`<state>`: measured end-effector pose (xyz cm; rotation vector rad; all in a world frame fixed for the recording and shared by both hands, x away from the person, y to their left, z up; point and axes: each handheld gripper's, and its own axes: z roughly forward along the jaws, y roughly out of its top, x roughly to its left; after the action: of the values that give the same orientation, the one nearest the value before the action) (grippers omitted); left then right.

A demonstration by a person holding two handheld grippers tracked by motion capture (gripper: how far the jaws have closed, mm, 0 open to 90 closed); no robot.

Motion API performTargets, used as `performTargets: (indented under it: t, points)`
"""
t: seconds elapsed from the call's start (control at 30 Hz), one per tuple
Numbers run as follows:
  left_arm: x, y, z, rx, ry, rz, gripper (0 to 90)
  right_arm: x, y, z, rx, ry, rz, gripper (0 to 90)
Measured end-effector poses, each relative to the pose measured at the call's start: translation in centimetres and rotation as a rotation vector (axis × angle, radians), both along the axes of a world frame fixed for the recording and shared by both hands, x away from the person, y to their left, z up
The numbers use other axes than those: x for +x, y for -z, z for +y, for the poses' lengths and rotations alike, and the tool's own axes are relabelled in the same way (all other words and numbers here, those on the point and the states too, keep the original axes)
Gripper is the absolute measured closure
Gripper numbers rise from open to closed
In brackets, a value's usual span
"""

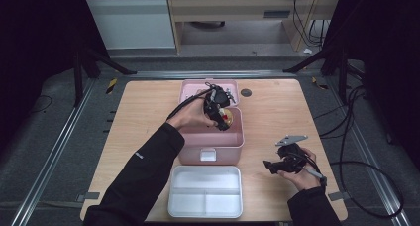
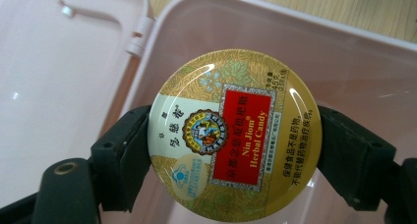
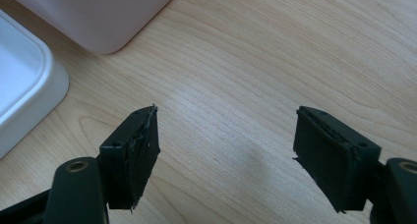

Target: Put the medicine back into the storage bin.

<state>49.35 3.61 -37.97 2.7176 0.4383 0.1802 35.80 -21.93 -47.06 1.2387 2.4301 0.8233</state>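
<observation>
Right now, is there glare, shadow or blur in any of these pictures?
Left gripper view: white glare spots on the glossy tin, print still sharp. Right gripper view: sharp wood grain, soft shadow on the table between the claw's jaws. High view: table lit, surroundings dark, small details soft.

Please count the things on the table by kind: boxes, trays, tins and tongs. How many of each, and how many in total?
Pink box, lid open: 1
White divided tray: 1
Round candy tin, held over the box by the left tongs: 1
Tongs, the left and the right tongs with nothing between the jaws: 2
Total: 5
</observation>
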Motion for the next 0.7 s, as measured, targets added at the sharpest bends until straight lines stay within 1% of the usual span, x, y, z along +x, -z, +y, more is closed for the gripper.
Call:
performTargets:
  t: [0.07, 0.13, 0.23, 0.5, 0.57, 0.63, 0.7]
  points:
    - [0.1, 0.4, -0.3, 0.009, -0.001, 0.008, 19.9, 0.0, 0.0, 0.0, 0.0, 0.0, 0.0, 25.1]
    - [0.2, 0.7, -0.5, 0.012, -0.004, 0.011, 19.9, 0.0, 0.0, 0.0, 0.0, 0.0, -0.001, 25.1]
    - [0.4, 1.2, -0.7, 0.014, -0.006, 0.028, 19.9, 0.0, 0.0, 0.0, 0.0, -0.001, -0.002, 24.8]
    - [0.6, 2.1, -0.9, 0.037, -0.014, 0.041, 19.3, 0.0, 0.0, 0.0, 0.001, -0.004, -0.002, 22.7]
    - [0.6, 2.1, -0.8, 0.031, -0.015, 0.042, 17.6, 0.0, 0.0, 0.0, 0.001, -0.004, -0.003, 22.4]
    - [0.6, 2.0, -0.6, 0.003, -0.021, 0.042, 17.0, 0.0, 0.0, 0.0, 0.0, -0.005, -0.002, 22.3]
    - [0.5, 1.9, -0.3, -0.009, -0.02, 0.044, 16.6, 0.0, 0.0, 0.0, 0.0, -0.005, -0.002, 22.2]
